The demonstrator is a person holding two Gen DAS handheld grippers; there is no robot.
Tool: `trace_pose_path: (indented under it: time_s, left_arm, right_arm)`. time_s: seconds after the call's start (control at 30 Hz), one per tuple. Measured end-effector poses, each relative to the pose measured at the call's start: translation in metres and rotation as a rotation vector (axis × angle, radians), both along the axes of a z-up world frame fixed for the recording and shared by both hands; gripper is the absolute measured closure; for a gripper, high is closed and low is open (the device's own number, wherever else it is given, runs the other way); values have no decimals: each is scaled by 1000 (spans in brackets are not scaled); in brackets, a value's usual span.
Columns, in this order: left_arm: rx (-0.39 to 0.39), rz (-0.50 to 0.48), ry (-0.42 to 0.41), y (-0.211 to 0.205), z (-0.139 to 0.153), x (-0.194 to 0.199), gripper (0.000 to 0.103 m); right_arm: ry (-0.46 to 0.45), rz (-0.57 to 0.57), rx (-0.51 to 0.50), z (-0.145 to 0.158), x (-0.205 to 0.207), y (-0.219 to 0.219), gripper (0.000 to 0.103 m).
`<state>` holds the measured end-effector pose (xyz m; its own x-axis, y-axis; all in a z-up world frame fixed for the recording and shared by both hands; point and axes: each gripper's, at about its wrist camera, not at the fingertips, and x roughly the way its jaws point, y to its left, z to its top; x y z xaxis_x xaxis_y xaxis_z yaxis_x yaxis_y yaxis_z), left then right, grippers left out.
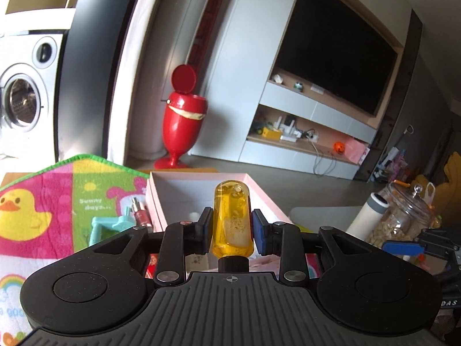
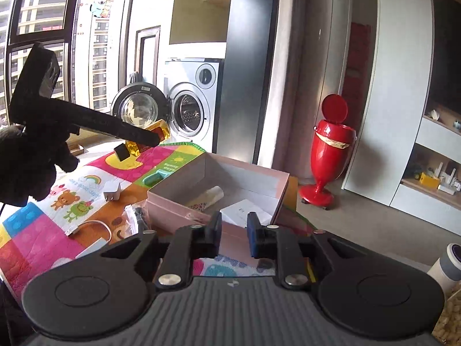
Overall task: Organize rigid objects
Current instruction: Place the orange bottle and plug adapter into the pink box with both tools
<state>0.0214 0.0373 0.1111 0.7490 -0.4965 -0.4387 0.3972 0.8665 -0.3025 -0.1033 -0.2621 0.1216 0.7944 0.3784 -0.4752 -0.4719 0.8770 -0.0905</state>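
yellow liquid fills the small bottle (image 1: pixel 232 219) that the left gripper (image 1: pixel 232 227) has clamped between its pads, black cap toward the handle, rounded end pointing out. it hangs in the air with the pink box (image 1: pixel 201 176) just beyond it, so i'd judge it is on its way in but not yet released. from the right wrist view the same bottle (image 2: pixel 147 141) shows up high over the far left part of the mat, well short of the box.

the right gripper (image 2: pixel 234 238) holds nothing; its fingers stand a narrow gap apart, pointed at the near wall of the box (image 2: pixel 178 210).

some sorting looks done already: inside the box lie a pale tube (image 2: pixel 208 197) with a printed pattern and a white carton (image 2: pixel 245 212). plenty is left on the colourful mat (image 2: pixel 43 230): a white plug (image 2: pixel 112 191), a teal piece (image 2: pixel 157 177) by the far left corner of the box, a white cable (image 2: pixel 92 227), a small pink bottle (image 1: pixel 141 214), and something dark in clear wrap at the near left corner that i can't make out. by my reckoning the job is somewhere before halfway, with the bottle the step in hand and the loose bits on the mat to follow.
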Motion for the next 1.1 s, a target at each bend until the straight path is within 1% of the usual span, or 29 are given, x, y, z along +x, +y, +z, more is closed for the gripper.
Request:
trace_pose_path:
  time_s: [0.03, 0.13, 0.17, 0.2, 0.27, 0.3, 0.37, 0.4, 0.43, 0.5, 0.63, 0.77, 0.83, 0.87, 0.93, 1.0, 1.07, 1.1]
  left_arm:
    - [-10, -4, 26, 0, -7, -2, 71]
    - [-14, -46, 91, -3, -29, -9, 71]
    - [-4, -61, 107, -5, -35, -12, 71]
    - [9, -76, 118, -8, -40, -16, 71]
    - [36, -98, 126, -12, -47, -23, 71]
    - [49, -105, 124, -12, -48, -26, 71]
    - [69, -109, 110, -9, -48, -35, 71]
    - [74, -103, 103, -4, -47, -38, 71]
    - [73, -91, 98, -1, -45, -39, 71]
    - [62, -64, 91, 7, -43, -39, 71]
    - [36, -21, 83, 16, -37, -33, 71]
    - [15, -20, 76, 20, -35, -31, 71]
    - [4, -20, 81, 20, -30, -21, 71]
    - [3, -18, 67, 18, -25, -15, 71]
    - [20, -5, 9, 13, -9, 1, 71]
    - [6, 27, -40, 7, 11, 28, 70]
    - [-18, 41, -43, -1, 26, 61, 71]
    - [-7, 39, -29, -7, 29, 78, 71]
  right_arm:
    - [14, 9, -7, -9, -13, -4, 28]
    - [121, 16, -53, -41, -44, -2, 28]
    - [142, 7, -54, -48, -49, 0, 28]
    - [185, -4, -47, -58, -53, 2, 29]
    - [237, -33, -45, -72, -51, 6, 43]
    - [260, -58, -69, -77, -47, 8, 56]
    - [277, -51, -63, -77, -43, 9, 57]
    - [268, -41, -77, -75, -41, 10, 62]
    - [253, -30, -86, -73, -41, 11, 72]
    - [232, -14, -64, -63, -35, 14, 83]
    - [187, -20, 35, -38, -6, 14, 84]
    - [147, -57, 33, -22, 18, 20, 84]
    - [121, -68, 43, -11, 32, 24, 83]
    - [91, -64, 51, -3, 43, 28, 83]
    - [34, -54, 60, 15, 64, 37, 83]
    - [-10, -57, 77, 32, 87, 47, 83]
    - [-104, -80, 89, 48, 115, 60, 82]
    - [-129, -95, 85, 52, 125, 64, 74]
